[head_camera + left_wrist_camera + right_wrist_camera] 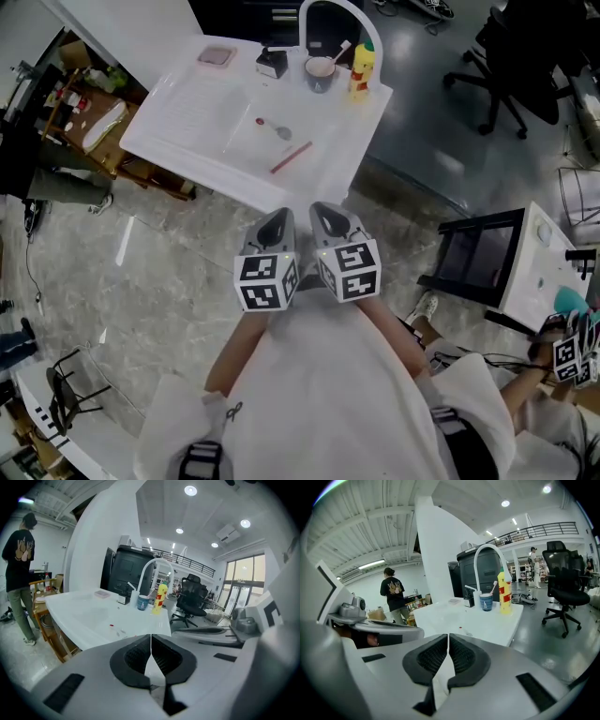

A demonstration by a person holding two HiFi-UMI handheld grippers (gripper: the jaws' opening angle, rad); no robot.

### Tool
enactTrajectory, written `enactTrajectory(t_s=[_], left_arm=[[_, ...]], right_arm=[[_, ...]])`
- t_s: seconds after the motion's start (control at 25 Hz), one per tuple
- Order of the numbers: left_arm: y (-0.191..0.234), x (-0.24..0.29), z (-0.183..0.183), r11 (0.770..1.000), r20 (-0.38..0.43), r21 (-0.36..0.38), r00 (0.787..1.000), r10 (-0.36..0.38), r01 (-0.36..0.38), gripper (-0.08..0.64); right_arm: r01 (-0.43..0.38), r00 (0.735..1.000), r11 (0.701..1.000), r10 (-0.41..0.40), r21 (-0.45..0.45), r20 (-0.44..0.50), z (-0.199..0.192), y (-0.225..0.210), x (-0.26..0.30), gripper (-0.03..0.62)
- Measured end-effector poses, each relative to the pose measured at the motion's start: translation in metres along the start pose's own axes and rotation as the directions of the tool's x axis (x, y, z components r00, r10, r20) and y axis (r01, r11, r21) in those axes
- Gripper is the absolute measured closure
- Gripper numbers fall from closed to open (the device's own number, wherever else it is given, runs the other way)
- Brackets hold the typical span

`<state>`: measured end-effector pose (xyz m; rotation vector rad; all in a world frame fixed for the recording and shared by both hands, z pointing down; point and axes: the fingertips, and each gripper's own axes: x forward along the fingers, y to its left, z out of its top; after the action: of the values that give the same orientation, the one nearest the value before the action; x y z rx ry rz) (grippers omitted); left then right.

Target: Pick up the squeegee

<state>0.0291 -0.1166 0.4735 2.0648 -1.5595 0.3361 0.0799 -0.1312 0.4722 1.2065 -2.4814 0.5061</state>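
Desk (187, 108): white, carries all items | left hand-held gripper (277, 220): jaws shut, empty, short of desk's near edge | right hand-held gripper (328, 214): jaws shut, empty, just beside left | yellow bottle (363, 67), cup (320, 72): far edge | squeegee (291, 157): seemingly the slim red bar, flat on desk, apart from both grippers

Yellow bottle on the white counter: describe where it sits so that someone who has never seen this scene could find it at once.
Find the white counter ahead of the grippers, then the arched white faucet at its far edge. The yellow bottle stands upright under the arch's right end, just right of the cup. It is the only yellow thing there, it has a red label, and it is taller than its neighbours.
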Motion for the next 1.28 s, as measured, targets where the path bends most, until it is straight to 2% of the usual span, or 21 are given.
enactTrajectory(t_s=[0.48, 0.88, 1.28], left_arm=[[-0.007, 0.021, 0.011, 1.0, 0.0, 0.002, 1.0, 0.027, -0.027, 0.532], [-0.001, 0.02, 0.011, 0.999, -0.002, 0.004, 0.999, 0.051, -0.051, 0.532], [0.008, 0.029, 0.011, 1.0, 0.001, -0.012, 1.0, 0.028, -0.028, 0.532]], right_arm=[[-0.049, 0.998, 0.999, 0.048, -0.011, -0.032, 0.0, -0.017, 0.01, 0.563], [-0.039, 0.999, 0.999, 0.039, -0.012, -0.031, 0.001, -0.021, 0.014, 0.563], [-0.018, 0.998, 1.0, 0.017, -0.025, -0.053, -0.003, -0.017, 0.024, 0.563]])
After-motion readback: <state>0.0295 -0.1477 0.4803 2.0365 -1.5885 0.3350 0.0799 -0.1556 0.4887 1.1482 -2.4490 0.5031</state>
